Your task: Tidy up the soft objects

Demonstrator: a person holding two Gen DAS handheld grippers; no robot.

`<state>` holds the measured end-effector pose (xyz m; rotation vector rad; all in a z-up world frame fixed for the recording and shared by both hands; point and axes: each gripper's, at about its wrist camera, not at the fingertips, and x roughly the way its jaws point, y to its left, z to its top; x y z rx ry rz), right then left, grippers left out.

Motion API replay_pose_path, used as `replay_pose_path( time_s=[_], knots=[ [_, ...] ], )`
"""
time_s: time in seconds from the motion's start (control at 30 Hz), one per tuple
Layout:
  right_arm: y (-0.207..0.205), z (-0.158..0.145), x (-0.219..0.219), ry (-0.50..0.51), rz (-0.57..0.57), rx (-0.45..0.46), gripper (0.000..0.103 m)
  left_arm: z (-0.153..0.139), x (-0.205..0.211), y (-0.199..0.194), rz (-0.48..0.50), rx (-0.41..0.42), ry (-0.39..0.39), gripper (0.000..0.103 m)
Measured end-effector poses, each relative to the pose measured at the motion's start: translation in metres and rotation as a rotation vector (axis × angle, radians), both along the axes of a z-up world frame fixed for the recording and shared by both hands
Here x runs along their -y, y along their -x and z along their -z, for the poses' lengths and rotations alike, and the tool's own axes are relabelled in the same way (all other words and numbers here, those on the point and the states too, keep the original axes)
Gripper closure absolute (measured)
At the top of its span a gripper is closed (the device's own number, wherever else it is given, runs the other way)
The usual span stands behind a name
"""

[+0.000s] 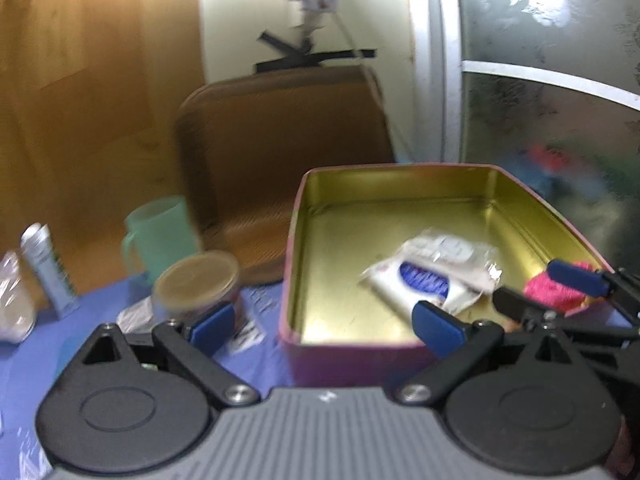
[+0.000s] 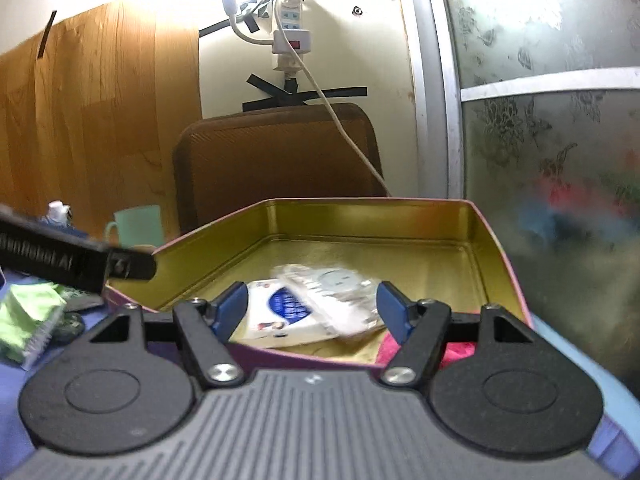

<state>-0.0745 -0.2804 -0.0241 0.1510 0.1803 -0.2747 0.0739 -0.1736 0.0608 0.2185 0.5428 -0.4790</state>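
Note:
A pink tin with a gold inside stands open on the blue tablecloth. In it lie a white tissue pack with a blue label, a clear plastic packet and a pink fluffy cloth in the near right corner. My left gripper hovers open before the tin's front left corner, with nothing between its pads. My right gripper stands open over the tin's near wall, and nothing is pinched. The tissue pack and the packet lie just beyond it. The pink cloth peeks out beneath its right finger.
Left of the tin stand a jar with a tan lid, a mint mug and a white tube. A green pad lies at the left. A brown chair back rises behind, and a frosted glass door is at the right.

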Motion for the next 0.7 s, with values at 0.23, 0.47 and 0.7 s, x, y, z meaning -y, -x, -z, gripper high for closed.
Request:
replay_pose_path(
  time_s=[0.23,0.47,0.7],
  knots=[
    [0.002,-0.003,-0.033,-0.004,-0.083,-0.001,0.030,0.007,-0.060,0.017,-0.093,-0.048,0.032,0.004],
    [-0.003,-0.005,-0.084,0.068,-0.180,-0.011,0.030,0.020,-0.115,0.021,-0.202,-0.088,0.045,0.004],
    [-0.021,0.004,-0.112,0.021,-0.301,-0.090,0.030,0.038,-0.158,0.020,-0.299,-0.127,0.045,0.004]
  ],
)
